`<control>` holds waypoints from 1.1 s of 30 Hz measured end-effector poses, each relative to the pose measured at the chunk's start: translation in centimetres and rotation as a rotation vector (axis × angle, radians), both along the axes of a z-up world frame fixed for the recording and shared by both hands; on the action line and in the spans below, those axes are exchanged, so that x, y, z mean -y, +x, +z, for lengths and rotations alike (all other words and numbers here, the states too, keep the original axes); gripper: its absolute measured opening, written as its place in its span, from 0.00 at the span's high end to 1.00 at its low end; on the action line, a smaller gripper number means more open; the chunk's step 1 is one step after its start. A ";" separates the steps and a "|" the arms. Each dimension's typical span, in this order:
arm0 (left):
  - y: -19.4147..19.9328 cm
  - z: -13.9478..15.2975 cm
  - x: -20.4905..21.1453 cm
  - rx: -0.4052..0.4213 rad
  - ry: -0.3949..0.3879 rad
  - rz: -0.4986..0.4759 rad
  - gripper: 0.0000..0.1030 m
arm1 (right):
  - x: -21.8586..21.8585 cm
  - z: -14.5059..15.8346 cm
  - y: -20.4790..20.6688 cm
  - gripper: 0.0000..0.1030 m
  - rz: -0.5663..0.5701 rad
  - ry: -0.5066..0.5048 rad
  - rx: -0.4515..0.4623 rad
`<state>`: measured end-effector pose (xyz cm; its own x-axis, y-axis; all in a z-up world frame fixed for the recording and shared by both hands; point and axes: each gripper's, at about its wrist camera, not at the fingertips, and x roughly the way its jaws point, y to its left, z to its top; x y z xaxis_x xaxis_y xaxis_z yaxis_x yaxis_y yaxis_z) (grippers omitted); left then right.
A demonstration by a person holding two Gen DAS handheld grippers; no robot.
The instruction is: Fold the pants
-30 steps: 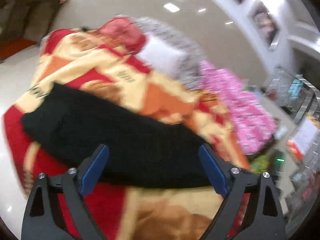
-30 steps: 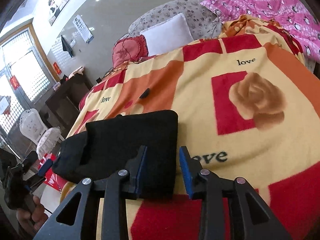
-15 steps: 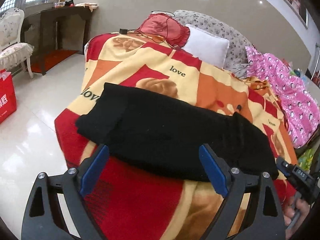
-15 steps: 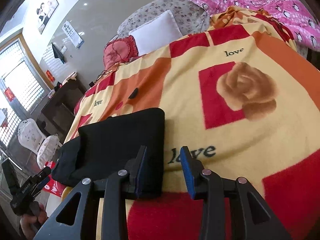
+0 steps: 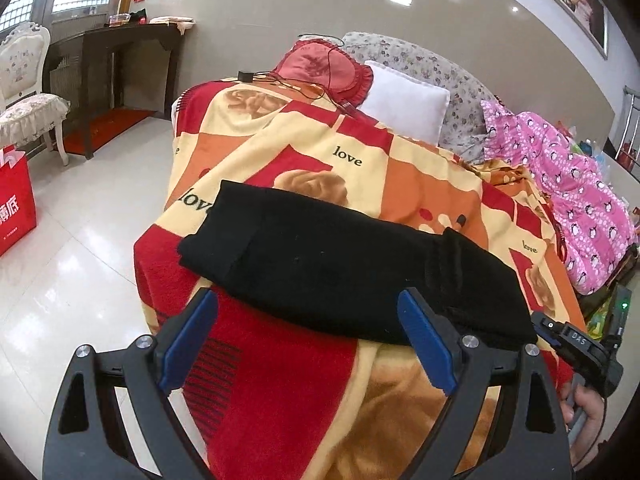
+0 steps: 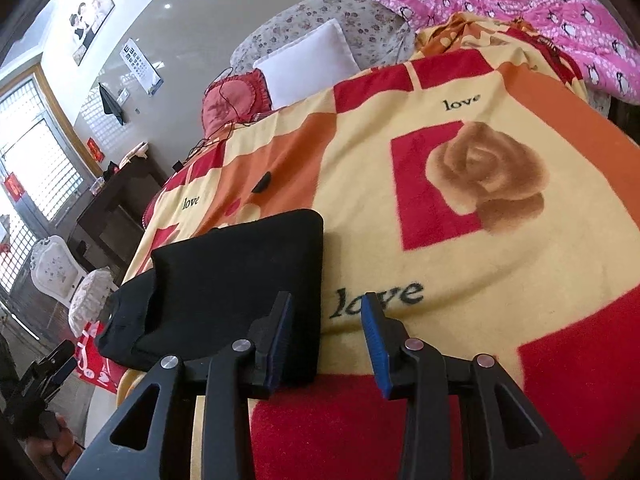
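though folded, pants [image 5: 352, 268] beside pillow [image 5: 404, 108]

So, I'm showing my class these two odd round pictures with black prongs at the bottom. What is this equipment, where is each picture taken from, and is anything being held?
There is no robot here. A person carries a two-fingered tool in each hand, with a wide-angle camera on each looking along its fingers.

One picture comes from the left hand-held gripper, whose blue-padded fingers stand wide apart. The other comes from the right hand-held gripper, with its fingers closer together but still parted.

Folded black pants lie on a red, orange and yellow blanket printed with roses and "love". Behind it are a white pillow, a red cushion and a pink penguin-print quilt.

Neither gripper holds anything.
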<state>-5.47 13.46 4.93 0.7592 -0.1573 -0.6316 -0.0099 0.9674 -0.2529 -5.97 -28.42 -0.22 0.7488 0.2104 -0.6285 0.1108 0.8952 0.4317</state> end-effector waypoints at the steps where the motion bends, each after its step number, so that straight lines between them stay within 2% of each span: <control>1: -0.1 0.0 -0.1 0.000 -0.001 0.003 0.11 | 0.1 0.0 0.0 0.65 0.002 0.004 0.000; 3: -0.2 0.0 -0.5 0.005 -0.011 0.001 0.11 | 0.2 -0.1 0.0 0.65 0.003 0.007 -0.001; 6: 0.0 -0.6 -2.8 0.002 -0.124 -0.025 0.11 | 0.2 -0.1 -0.1 0.65 0.004 0.013 -0.001; 9: 0.8 -3.0 -7.4 -0.048 -0.340 0.019 0.11 | 0.3 -0.1 -0.3 0.65 0.003 0.017 0.002; 11: 1.5 -5.5 -10.8 -0.106 -0.574 0.062 0.11 | 0.5 -0.2 -0.3 0.65 0.003 0.027 0.004; 14: 2.9 -7.9 -12.6 -0.160 -0.818 0.059 0.11 | 0.7 -0.4 -0.2 0.65 0.007 0.052 0.002; 16: 3.8 -8.5 -12.5 -0.175 -0.898 0.037 0.11 | 0.7 -0.5 -0.2 0.62 0.012 0.058 -0.001; 18: 4.7 -8.9 -12.0 -0.176 -0.933 0.018 0.11 | 0.6 -0.4 -0.2 0.63 0.013 0.054 0.000; 21: 5.6 -10.2 -11.6 -0.205 -0.972 0.050 0.11 | 0.6 -0.4 -0.3 0.63 0.011 0.056 0.001; 23: 6.0 -10.5 -11.8 -0.182 -1.004 0.050 0.11 | 0.7 -0.4 -0.3 0.62 0.010 0.063 0.001; 24: 6.1 -10.5 -11.9 -0.177 -1.008 0.048 0.05 | 0.7 -0.4 -0.3 0.62 0.011 0.065 0.001; 26: 6.0 -10.5 -11.9 -0.157 -1.034 0.050 0.03 | 0.6 -0.4 -0.3 0.62 0.012 0.065 -0.001; 33: 4.2 -7.9 -12.6 -0.066 -1.021 0.019 0.03 | 0.5 -0.4 -0.2 0.62 0.014 0.069 -0.003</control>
